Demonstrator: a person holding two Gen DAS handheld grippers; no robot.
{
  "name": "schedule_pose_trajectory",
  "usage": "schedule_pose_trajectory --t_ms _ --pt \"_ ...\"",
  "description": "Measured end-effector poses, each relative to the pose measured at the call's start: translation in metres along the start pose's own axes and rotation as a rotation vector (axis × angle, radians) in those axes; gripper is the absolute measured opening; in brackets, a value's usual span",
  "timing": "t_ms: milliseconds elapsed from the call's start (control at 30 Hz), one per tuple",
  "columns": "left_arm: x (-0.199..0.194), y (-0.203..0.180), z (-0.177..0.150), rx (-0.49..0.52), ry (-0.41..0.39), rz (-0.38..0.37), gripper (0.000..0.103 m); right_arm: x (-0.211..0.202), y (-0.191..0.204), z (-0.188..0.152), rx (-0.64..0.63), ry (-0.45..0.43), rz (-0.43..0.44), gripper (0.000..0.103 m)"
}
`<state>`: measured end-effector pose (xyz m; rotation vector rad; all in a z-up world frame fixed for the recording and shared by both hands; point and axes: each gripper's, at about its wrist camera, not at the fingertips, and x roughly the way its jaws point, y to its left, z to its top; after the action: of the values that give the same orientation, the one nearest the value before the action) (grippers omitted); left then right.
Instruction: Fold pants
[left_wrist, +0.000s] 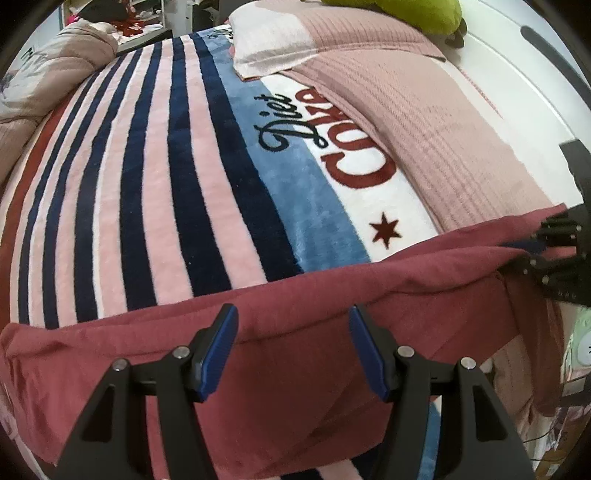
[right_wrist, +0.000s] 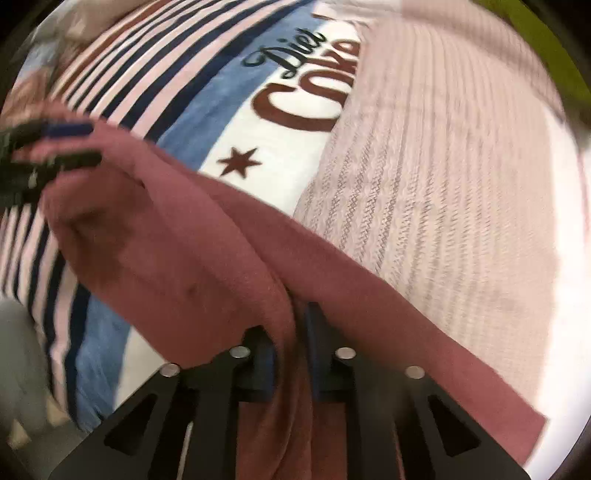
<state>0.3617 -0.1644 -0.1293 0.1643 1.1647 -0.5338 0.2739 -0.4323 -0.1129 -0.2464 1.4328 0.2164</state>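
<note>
The maroon pants lie across the near edge of the bed, over a striped blanket. My left gripper is open just above the pants, its blue pads spread wide with nothing between them. My right gripper is shut on a bunched fold of the pants and holds that edge lifted; it also shows at the right edge of the left wrist view. In the right wrist view the left gripper sits at the far left against the raised cloth.
The striped "Diet Coke" blanket covers the bed. A pink ribbed knit cloth lies on its right side, a folded pink towel farther back, and a green cushion at the top. A beige jacket lies at the far left.
</note>
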Motion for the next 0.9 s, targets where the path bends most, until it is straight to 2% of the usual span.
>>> schedule_pose_trajectory --t_ms 67,200,367,467,567,600,767,833,900 --pt "0.004 0.0 0.0 0.004 0.014 -0.005 0.058 -0.002 -0.005 0.0 0.047 -0.014 0.031 0.021" --pt "0.001 -0.003 -0.001 0.021 0.027 -0.025 0.058 -0.038 -0.004 -0.028 0.108 -0.078 0.01 0.05" --pt "-0.007 -0.017 -0.002 0.052 0.037 -0.048 0.059 -0.082 0.007 -0.097 0.209 -0.116 -0.021 0.05" --pt "-0.007 -0.028 -0.006 0.074 0.04 -0.058 0.059 -0.088 0.024 -0.139 0.264 -0.135 -0.019 0.05" --pt "-0.007 -0.039 -0.01 0.089 0.043 -0.07 0.059 -0.077 0.044 -0.164 0.303 -0.141 0.001 0.046" --pt "-0.008 -0.042 -0.011 0.099 0.04 -0.069 0.059 -0.071 0.051 -0.169 0.296 -0.142 -0.018 0.043" --pt "-0.014 -0.052 -0.015 0.138 0.024 -0.068 0.059 -0.054 0.08 -0.183 0.253 -0.152 -0.213 0.042" --pt "-0.014 -0.054 -0.015 0.141 0.023 -0.067 0.059 -0.049 0.09 -0.186 0.23 -0.16 -0.287 0.037" --pt "-0.015 -0.055 -0.016 0.143 0.022 -0.065 0.059 -0.044 0.098 -0.19 0.166 -0.14 -0.37 0.018"
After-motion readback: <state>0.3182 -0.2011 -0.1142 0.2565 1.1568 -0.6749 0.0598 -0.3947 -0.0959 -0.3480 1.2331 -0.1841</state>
